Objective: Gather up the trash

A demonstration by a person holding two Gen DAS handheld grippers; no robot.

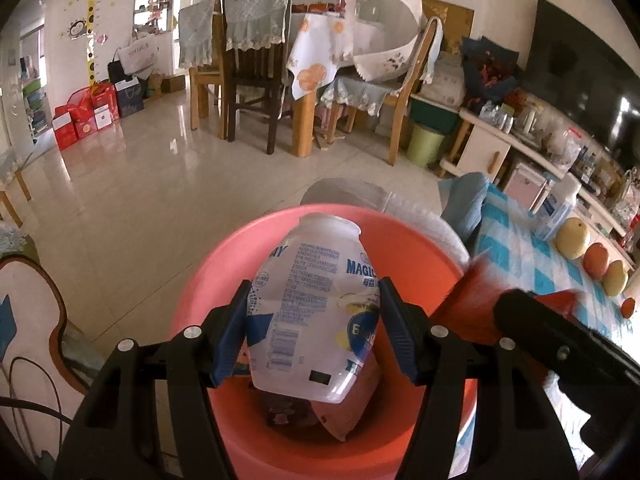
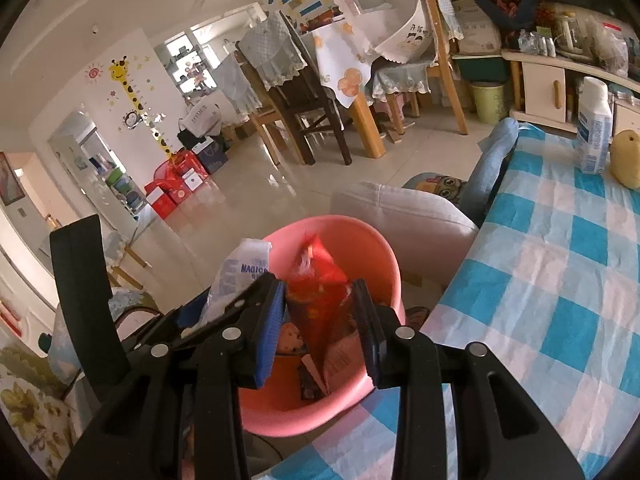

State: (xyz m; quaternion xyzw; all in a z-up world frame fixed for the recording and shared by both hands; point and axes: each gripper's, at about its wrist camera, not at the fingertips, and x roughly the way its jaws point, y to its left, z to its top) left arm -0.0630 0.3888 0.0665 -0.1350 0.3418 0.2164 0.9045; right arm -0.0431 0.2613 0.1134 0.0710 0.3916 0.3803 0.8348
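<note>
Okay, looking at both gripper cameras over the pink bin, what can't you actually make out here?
- Bottom of the pink bin: left wrist view, hidden by the plastic bottle held in the left gripper.
- Trash already inside: right wrist view, mostly hidden by the red snack bag in the right gripper.
- Red bag's print: both views, blurred.
- Bottle's small print: too small to read.

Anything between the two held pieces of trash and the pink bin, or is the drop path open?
Nothing visible blocks either. The left tool holds the white bottle over the open pink bin; the right tool holds the red wrapper above the same opening. Other wrappers already lie at the bottom.
</note>
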